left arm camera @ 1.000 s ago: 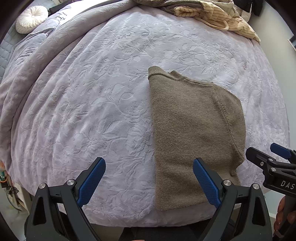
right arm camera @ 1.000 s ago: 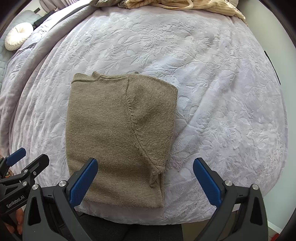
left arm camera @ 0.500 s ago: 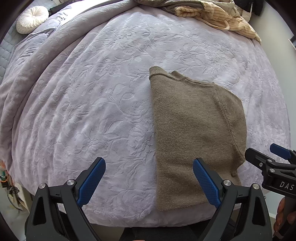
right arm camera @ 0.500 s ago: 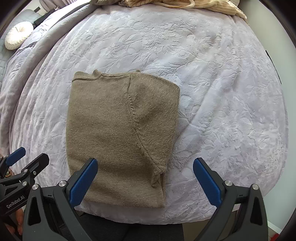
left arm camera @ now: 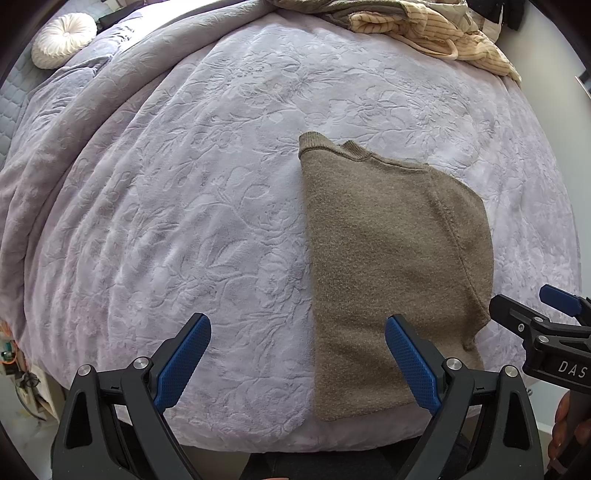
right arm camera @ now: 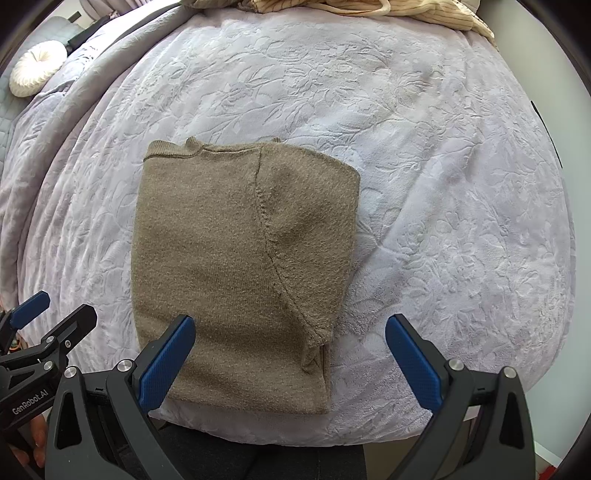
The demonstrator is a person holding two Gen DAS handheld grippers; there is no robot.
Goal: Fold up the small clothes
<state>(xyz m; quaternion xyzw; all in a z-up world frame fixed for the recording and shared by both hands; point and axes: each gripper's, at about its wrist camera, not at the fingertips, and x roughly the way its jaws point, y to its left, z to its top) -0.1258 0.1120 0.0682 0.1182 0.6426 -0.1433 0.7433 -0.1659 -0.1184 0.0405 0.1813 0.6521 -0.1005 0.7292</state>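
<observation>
My left claw (left arm camera: pixel 293 363), wide and empty, hangs over the bed (left arm camera: pixel 184 221); sweater (right arm camera: pixel 240 266), flat near the bed's front edge, looks part-folded with a further fold likely left; my right claw (right arm camera: pixel 290 363), wide, empty; unfolded pile (right arm camera: pixel 369 9) waits behind.

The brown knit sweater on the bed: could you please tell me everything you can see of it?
The brown knit sweater is olive-brown with a fuzzy, wool-like surface. It lies flat and partly folded lengthwise on the lilac embossed bedspread, near its front edge. The ribbed neckline points away from the cameras, a curved sleeve seam runs down its right half, and the hem is nearest. The open left gripper and right gripper hover above it; neither holds it.
</observation>
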